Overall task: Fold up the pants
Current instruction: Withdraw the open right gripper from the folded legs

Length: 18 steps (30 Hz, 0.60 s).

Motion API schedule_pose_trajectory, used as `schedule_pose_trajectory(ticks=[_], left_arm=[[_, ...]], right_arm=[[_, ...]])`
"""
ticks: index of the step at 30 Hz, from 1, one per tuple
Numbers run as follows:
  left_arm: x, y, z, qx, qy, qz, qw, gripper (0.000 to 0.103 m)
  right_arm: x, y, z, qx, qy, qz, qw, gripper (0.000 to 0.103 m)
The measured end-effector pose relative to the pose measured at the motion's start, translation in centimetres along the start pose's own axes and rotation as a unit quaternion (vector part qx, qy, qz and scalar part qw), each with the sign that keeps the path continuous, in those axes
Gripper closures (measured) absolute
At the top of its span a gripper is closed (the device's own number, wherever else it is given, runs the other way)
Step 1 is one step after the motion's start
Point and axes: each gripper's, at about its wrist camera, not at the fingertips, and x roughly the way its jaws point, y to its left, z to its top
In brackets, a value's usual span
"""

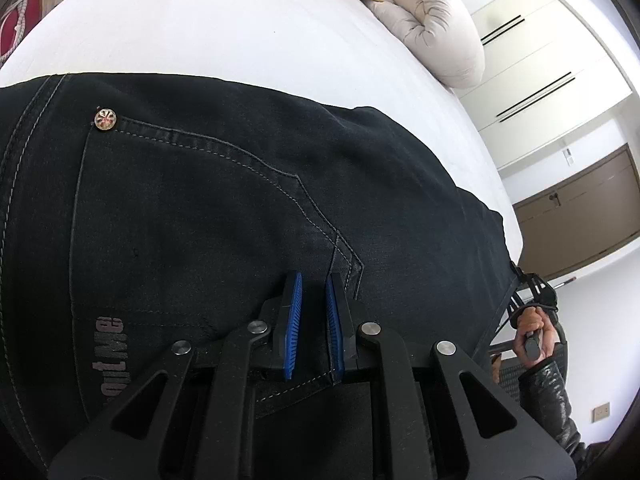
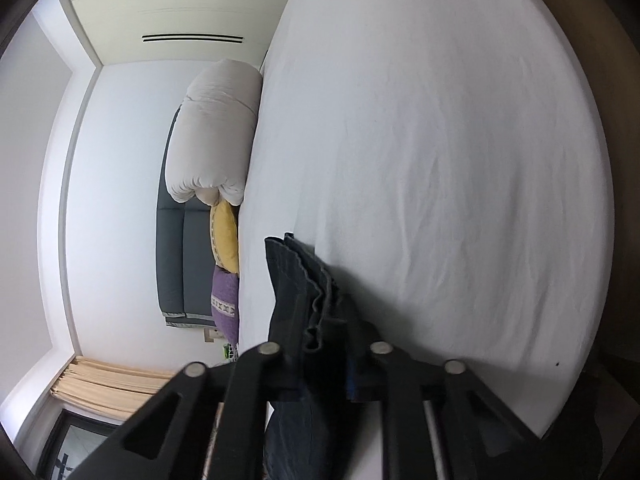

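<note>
Dark denim pants (image 1: 200, 200) lie spread on the white bed (image 1: 240, 32), back pocket and a metal rivet (image 1: 105, 119) facing up. My left gripper (image 1: 314, 312) sits low over the pocket's corner, its blue pads (image 1: 295, 312) nearly together with a fold of denim between them. In the right wrist view, my right gripper (image 2: 320, 338) is shut on the bunched leg hems (image 2: 300, 280), which stick out past the fingers above the sheet (image 2: 440, 160). A hand (image 1: 534, 332) in a shiny black sleeve holds that gripper's handle at the pants' far right edge.
A rolled pale duvet (image 1: 436, 28) (image 2: 216, 132), a yellow pillow (image 2: 225, 236) and a purple pillow (image 2: 225, 300) lie at the head of the bed against a grey headboard (image 2: 180, 260). White wardrobes (image 1: 540, 60) and a brown door (image 1: 580, 216) stand beyond the bed's edge.
</note>
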Motion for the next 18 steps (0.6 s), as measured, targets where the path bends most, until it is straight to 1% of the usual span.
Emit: schedule_pose_trajectory(ticks=[4,6,7,9,11,12,13,14,15,16,17,18], left_arm=[[0.0,0.1,0.0,-0.002,-0.001,-0.003,1.0,0.09],[0.0,0.2,0.0,-0.004,-0.002,-0.005,1.0,0.09],[0.1,0.3,0.0,-0.005,-0.002,-0.006,1.0,0.09],[0.2,0.5,-0.1,-0.009,-0.003,-0.009,0.9999,0.09],[0.2,0.8,-0.1,-0.01,-0.003,-0.012,0.9999,0.09],[0.2,0.8,-0.1,-0.01,-0.004,-0.012,0.9999,0.09],[0.2,0.9,-0.1,-0.01,-0.005,-0.012,0.9999,0.09],[0.1,0.9,0.0,-0.012,-0.006,-0.014,0.9998,0.09],[0.0,1.0,0.0,-0.016,-0.008,-0.017,0.9997,0.09],[-0.1,1.1,0.0,-0.021,-0.01,-0.019,0.9996,0.09],[-0.3,1.2,0.0,-0.029,-0.01,-0.023,0.9992,0.09],[-0.5,1.2,0.1,-0.035,-0.009,-0.028,0.999,0.09]], right_arm=[[-0.2,1.1,-0.4,-0.022,-0.008,-0.021,1.0,0.09],[-0.3,2.6,-0.9,-0.051,-0.012,-0.044,0.998,0.09],[-0.2,3.2,-1.1,-0.061,-0.013,-0.049,0.997,0.09],[-0.1,5.5,-2.4,-0.107,-0.011,-0.06,0.992,0.09],[0.1,8.4,-4.6,-0.169,0.001,-0.069,0.983,0.09],[0.7,10.7,-6.8,-0.218,0.017,-0.075,0.973,0.09],[1.2,12.0,-8.3,-0.248,0.028,-0.077,0.965,0.09],[1.8,13.7,-10.7,-0.291,0.044,-0.081,0.952,0.09],[2.6,15.5,-14.0,-0.346,0.066,-0.083,0.932,0.09],[3.5,17.0,-17.5,-0.401,0.088,-0.087,0.908,0.09],[3.8,17.5,-20.7,-0.447,0.105,-0.091,0.884,0.09],[4.8,17.9,-24.5,-0.497,0.127,-0.099,0.853,0.09]])
